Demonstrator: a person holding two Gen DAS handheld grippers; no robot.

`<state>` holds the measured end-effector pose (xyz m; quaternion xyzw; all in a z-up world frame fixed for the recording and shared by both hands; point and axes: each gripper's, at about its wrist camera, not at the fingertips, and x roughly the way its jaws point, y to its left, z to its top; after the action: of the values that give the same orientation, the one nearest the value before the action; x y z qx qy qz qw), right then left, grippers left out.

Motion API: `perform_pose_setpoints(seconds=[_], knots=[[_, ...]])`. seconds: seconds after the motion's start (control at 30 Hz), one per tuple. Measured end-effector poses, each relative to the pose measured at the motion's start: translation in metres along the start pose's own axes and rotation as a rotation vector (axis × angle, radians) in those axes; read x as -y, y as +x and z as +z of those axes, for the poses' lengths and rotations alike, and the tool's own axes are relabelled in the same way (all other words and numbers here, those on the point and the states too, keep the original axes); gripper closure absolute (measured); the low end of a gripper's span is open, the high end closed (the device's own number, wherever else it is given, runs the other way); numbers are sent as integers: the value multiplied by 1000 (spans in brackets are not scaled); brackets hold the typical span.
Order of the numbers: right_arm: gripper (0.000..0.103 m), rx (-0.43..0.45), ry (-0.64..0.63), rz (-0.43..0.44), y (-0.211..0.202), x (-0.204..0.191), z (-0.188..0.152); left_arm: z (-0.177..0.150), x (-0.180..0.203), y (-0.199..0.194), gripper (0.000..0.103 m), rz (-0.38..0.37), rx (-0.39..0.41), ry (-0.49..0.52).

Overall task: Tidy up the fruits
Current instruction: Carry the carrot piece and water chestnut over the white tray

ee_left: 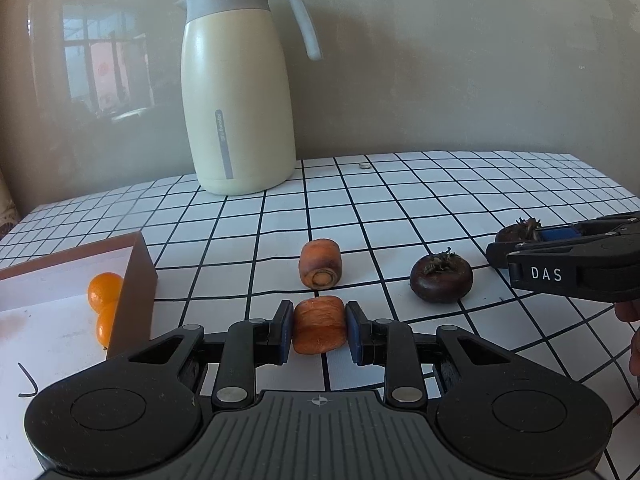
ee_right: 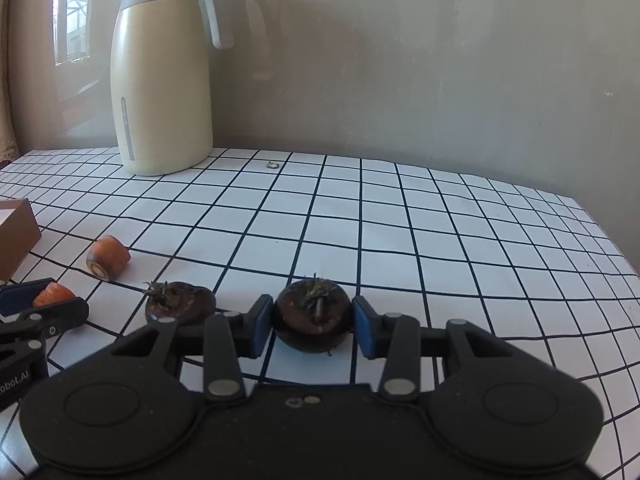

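Box (ee_left: 134,280) sat at far left with two oranges (ee_left: 105,292) already inside, so that part looked done. Next over, left gripper (ee_left: 319,330) was clamped on a carrot chunk (ee_left: 319,325), pads tight on both sides, chunk low over the grid cloth (ee_left: 400,208), just beside the box wall. Second carrot chunk (ee_left: 320,264) lay loose just behind it. Then one dark fruit (ee_left: 441,278) sat free on the cloth. Far right, right gripper (ee_right: 312,326) had narrowed onto another dark fruit (ee_right: 312,316), pads touching it. Judged: two pieces in, two gripped, two left; destination for the dark fruits unclear. Thermos jug (ee_left: 236,92) stood at the back, unused.
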<state>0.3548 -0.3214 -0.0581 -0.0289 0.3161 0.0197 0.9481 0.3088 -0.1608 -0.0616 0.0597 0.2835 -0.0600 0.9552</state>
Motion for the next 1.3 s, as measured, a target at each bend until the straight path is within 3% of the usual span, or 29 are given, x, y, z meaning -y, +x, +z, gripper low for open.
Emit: perform_pose_setpoints(seconds=[0.2,0.6,0.9,1.3], knots=[[69,28,-9,-6,-15,-1,5,4,3,-12,75,-16,23,10],[69,116,-7,-12,-78,-9,7,-1,-5,-79,75,-45,117,1],[69,133,-41,21,-113,-38,-6,-13,-34,-115,75,8,143,8],[69,178,-143,141,-135,-97,-7,-38,-77,-151,75,107,162,-68]])
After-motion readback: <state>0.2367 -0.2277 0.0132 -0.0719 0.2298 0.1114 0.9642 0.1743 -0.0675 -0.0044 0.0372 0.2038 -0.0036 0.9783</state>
